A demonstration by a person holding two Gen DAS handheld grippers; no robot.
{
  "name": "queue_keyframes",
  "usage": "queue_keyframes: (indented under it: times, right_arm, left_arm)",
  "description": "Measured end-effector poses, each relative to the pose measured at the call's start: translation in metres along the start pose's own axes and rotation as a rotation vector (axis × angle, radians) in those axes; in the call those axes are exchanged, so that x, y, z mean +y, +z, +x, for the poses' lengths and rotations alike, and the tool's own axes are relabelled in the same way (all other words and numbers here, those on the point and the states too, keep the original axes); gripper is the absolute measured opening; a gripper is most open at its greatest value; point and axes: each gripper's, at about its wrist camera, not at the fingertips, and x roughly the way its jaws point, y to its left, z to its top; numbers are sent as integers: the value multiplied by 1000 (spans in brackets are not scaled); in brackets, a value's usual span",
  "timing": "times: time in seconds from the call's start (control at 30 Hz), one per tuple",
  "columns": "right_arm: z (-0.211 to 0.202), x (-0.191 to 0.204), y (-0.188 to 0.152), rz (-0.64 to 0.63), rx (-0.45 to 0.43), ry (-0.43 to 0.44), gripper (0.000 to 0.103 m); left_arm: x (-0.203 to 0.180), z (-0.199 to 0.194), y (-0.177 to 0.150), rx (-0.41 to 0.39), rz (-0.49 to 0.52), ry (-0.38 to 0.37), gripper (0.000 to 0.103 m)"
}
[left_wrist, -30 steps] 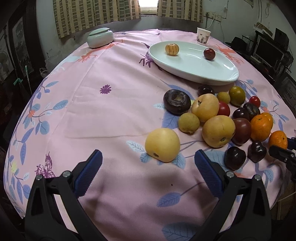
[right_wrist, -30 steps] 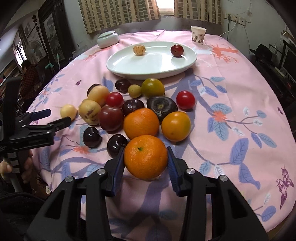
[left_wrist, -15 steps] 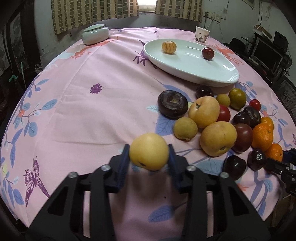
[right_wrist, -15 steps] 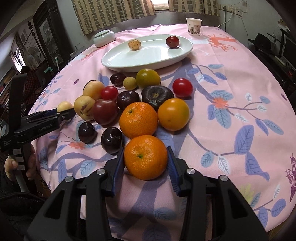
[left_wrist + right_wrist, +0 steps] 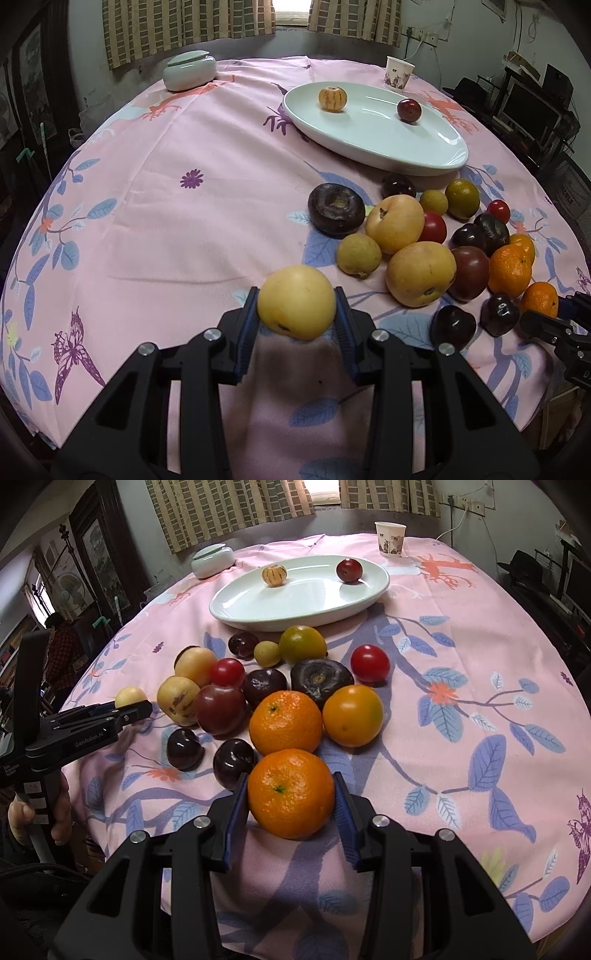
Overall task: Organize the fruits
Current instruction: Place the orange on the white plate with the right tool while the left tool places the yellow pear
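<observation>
My left gripper is shut on a round yellow fruit, its blue pads pressed on both sides; from the right wrist view the same gripper shows side-on at the left with the yellow fruit. My right gripper is shut on an orange tangerine. A heap of several fruits, yellow, orange, red and dark purple, lies on the pink cloth. The white oval plate behind it holds a striped yellow fruit and a dark red fruit.
A pale green lidded bowl and a paper cup stand at the far side of the round table. A person's hand grips the left tool's handle. Furniture and a monitor stand to the right.
The left gripper went from wide open around the yellow fruit to shut on it, then lifted it slightly. The right gripper has kept its hold on the tangerine.
</observation>
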Motion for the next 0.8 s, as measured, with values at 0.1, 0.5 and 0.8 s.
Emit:
queue_keyframes:
  times: [0.1,0.5,0.8]
  right_arm:
    - [-6,0,2,7,-13,17,44]
    - [-21,10,33,-35,-88,75,44]
    - [-20,14,99,-137,-128,77,44]
  left_arm:
    - [1,-4,0,-3,-2,-3,39]
    - [-17,-36,28,-67,64,-28,39]
    - [-44,-24,108,-108,173,1,39]
